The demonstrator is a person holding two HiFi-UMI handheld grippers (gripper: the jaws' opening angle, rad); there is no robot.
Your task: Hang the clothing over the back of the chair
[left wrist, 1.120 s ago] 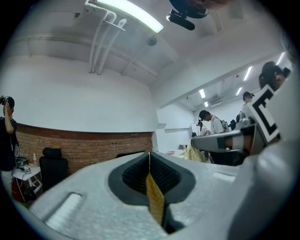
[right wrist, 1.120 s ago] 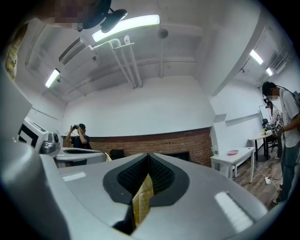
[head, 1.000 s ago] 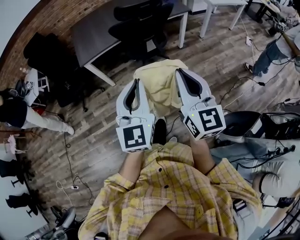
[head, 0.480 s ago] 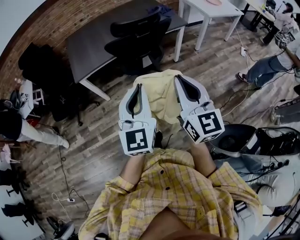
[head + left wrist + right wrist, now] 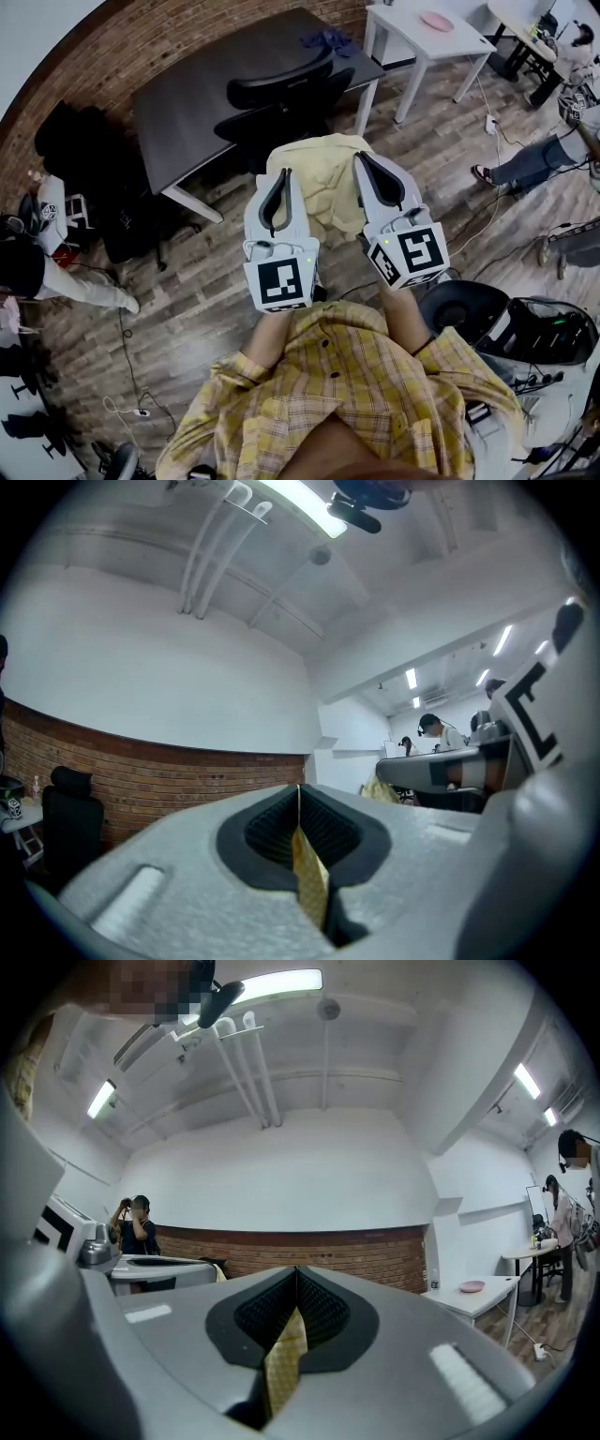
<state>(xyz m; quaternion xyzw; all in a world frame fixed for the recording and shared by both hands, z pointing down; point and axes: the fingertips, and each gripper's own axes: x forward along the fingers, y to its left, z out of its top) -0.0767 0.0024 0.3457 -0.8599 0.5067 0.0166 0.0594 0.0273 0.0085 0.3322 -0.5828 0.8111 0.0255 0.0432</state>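
Cloth like this pale yellow clothing [image 5: 323,183] is likely light, limp and shapeless, so expect it to sag and swing rather than hold a line. A pinch at two well-apart spots along its top edge suits it.

In the head view it hangs bunched at centre frame between your left gripper [image 5: 277,183] and right gripper [image 5: 372,173]. Both are raised side by side in front of your chest, tips pointing away toward the black chair [image 5: 281,89] in the upper middle, which stands at the dark counter [image 5: 187,94].

In the left gripper view, the jaws are pressed together on a thin yellow fold, angled up toward a brick wall [image 5: 187,771].

In the right gripper view, the jaws are likewise closed on a strip of the same fabric.
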